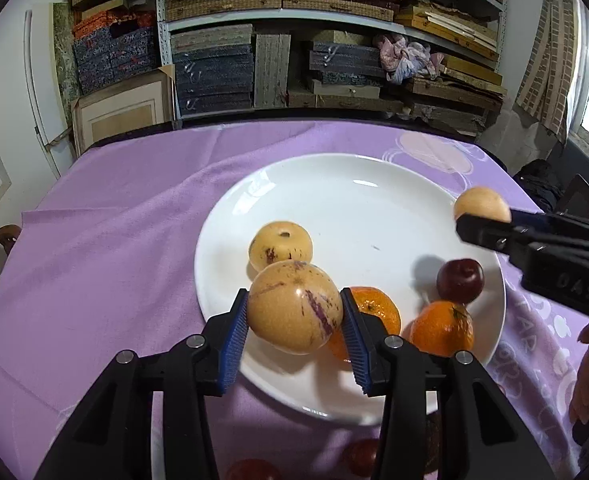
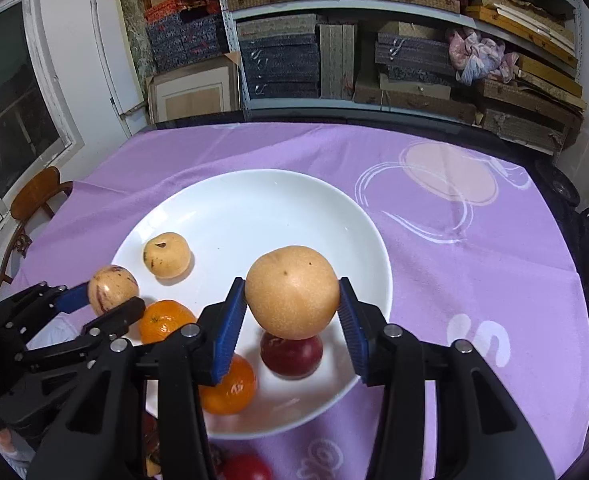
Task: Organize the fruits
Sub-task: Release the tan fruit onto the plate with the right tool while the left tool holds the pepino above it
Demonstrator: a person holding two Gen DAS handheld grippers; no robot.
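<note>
A white plate point(image 1: 334, 200) point(image 2: 254, 208) lies on the purple cloth. My left gripper point(image 1: 295, 316) is shut on a yellow melon with purple streaks point(image 1: 294, 310) point(image 2: 112, 288), held above the plate's near-left part. My right gripper point(image 2: 292, 300) is shut on a tan pear point(image 2: 292, 290) point(image 1: 481, 204), held above the plate's right side. On the plate lie another yellow streaked melon point(image 1: 280, 244) point(image 2: 167, 255), two oranges point(image 1: 442, 326) point(image 1: 378, 308) point(image 2: 164, 320) point(image 2: 230, 388) and a dark red plum point(image 1: 460, 280) point(image 2: 290, 354).
Red fruits point(image 1: 360, 456) point(image 2: 248, 466) lie on the cloth point(image 1: 114, 220) point(image 2: 474, 260) near the plate's front edge, partly hidden by my fingers. Shelves of stacked boxes point(image 1: 294, 40) stand behind the table. A wooden chair point(image 2: 34, 200) stands at the left.
</note>
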